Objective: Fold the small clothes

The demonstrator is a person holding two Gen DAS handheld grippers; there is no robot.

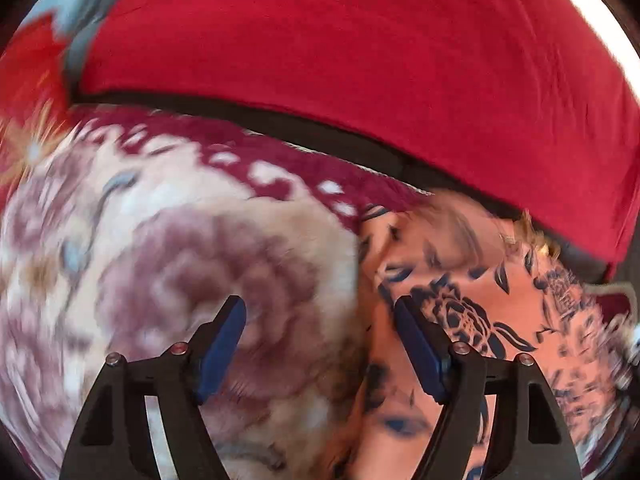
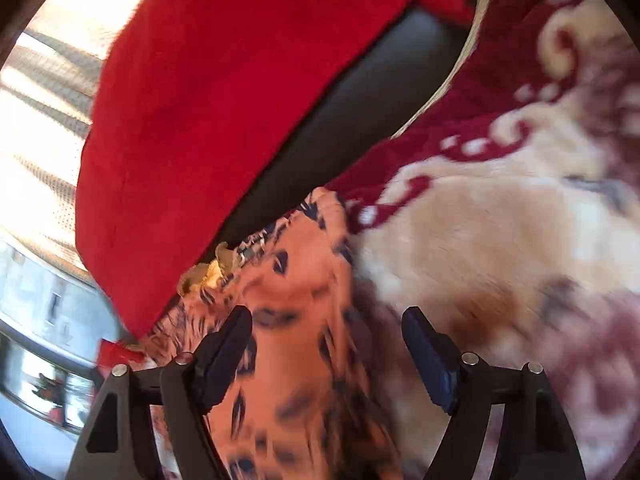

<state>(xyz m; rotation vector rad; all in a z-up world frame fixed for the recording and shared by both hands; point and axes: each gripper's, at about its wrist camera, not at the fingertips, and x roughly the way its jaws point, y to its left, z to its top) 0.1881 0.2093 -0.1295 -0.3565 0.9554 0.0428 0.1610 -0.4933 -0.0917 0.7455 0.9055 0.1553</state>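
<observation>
Left wrist view. We count 1 gripper, the left gripper (image 1: 320,340), with 2 blue-padded fingers (image 1: 222,346) spread wide and nothing between them. We count 1 small garment (image 1: 500,320), peach with a dark blue floral print, lying crumpled from 3 o'clock down to 6 o'clock; the right finger sits over its edge, but we cannot tell whether it touches. 1 plush blanket (image 1: 160,240), cream with maroon rose pattern, covers the surface from 7 to 10 o'clock. 1 red cushion (image 1: 360,60) spans 11 to 2 o'clock, with a dark strip of seat (image 1: 320,132) between it and the blanket. No containers seen. Frame is motion-blurred.

Right wrist view. 1 gripper, the right gripper (image 2: 326,344), 2 fingers (image 2: 430,354) held wide apart, gripping nothing. The same garment (image 2: 296,320) runs from centre to 6 o'clock, partly under the left finger, its top end near the red cushion (image 2: 220,100) at 10 to 12 o'clock. The blanket (image 2: 500,220) fills 1 to 5 o'clock. The dark seat (image 2: 360,112) shows between cushion and blanket. At 8 to 9 o'clock, a bright, blurred room area; details unreadable.
</observation>
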